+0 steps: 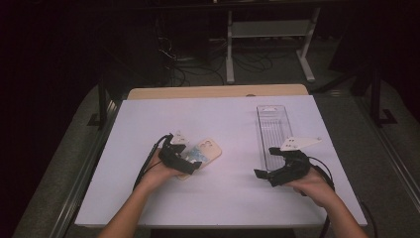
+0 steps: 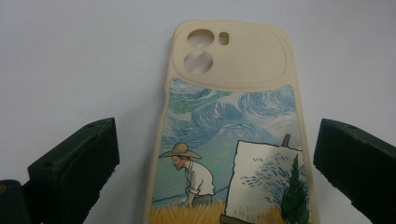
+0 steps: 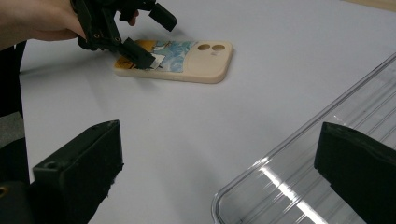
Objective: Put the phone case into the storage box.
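left gripper view shows the phone case (image 2: 231, 135) lying flat on the white table (image 2: 70, 60), printed back up, its camera cut-outs at the far end. its long axis runs straight away from the left gripper (image 2: 217, 168), so the two jaws stand wide apart on both long sides of the case, not touching it yet. the case lies between them, a little nearer to the right jaw. in the high view the case (image 1: 204, 154) is at the left half of the table, just under the left gripper (image 1: 178, 159), which is clearly the nearer one. the right gripper (image 1: 277, 166) is well apart from it, jaws also spread, at the near end of the clear plastic tray (image 1: 273, 126). i think the next move is to close on the long edges.
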Demonstrator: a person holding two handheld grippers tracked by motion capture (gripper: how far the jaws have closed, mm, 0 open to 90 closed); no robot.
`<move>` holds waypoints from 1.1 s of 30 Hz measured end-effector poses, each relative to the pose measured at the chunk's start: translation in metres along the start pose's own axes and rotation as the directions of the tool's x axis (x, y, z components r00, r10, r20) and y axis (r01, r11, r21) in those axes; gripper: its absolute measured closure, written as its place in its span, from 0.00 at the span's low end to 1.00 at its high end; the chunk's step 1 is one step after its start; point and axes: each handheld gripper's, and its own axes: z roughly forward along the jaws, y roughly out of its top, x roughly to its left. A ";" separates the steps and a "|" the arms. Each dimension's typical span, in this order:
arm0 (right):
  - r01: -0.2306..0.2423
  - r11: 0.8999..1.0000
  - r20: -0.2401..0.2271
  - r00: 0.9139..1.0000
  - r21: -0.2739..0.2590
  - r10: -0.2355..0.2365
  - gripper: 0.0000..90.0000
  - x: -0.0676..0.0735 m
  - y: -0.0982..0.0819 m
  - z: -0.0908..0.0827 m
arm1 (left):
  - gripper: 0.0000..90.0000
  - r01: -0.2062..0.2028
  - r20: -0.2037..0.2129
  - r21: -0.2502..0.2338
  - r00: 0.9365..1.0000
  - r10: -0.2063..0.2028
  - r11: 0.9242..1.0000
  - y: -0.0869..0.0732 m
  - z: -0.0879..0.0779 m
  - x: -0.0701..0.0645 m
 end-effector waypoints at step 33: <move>0.001 1.000 0.003 1.000 0.001 -0.001 0.01 0.000 0.000 0.000 | 0.08 -0.055 0.035 0.036 0.998 0.054 0.998 -0.006 0.006 -0.002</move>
